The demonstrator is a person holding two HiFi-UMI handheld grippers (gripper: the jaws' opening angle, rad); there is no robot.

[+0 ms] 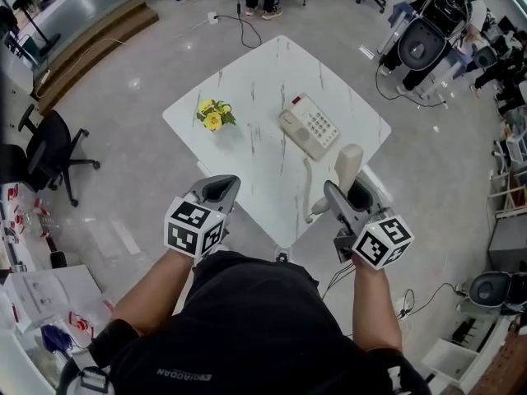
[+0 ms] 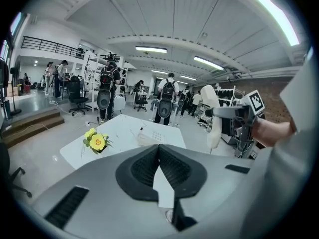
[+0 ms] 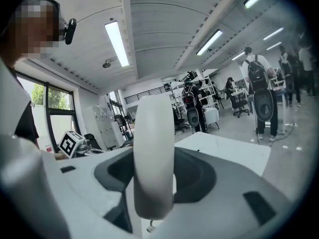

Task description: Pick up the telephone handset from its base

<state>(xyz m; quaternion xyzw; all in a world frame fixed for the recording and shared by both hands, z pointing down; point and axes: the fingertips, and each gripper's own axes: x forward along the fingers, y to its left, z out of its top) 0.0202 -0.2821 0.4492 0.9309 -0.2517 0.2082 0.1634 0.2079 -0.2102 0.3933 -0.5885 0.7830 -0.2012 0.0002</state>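
We held the telephone handset (image 1: pixel 349 163) in the right gripper (image 1: pixel 351 194). Its jaws stood wide and pressed on the thick cream shaft near its lower end, so most of the piece rose nearly upright above them. It hung over the near right corner of the table (image 1: pixel 247 81), well apart from its base (image 1: pixel 309 126) farther back on the marble top, with the cord (image 1: pixel 310 189) trailing between them. The left gripper (image 2: pixel 159 153) had its jaws closed tip to tip on nothing. We judged the handset light, rigid and smooth, likely to swivel in the pads. The straight handle between the two ends seemed the best hold, nearer the middle for balance. We expected the cord's tug to be the main load.
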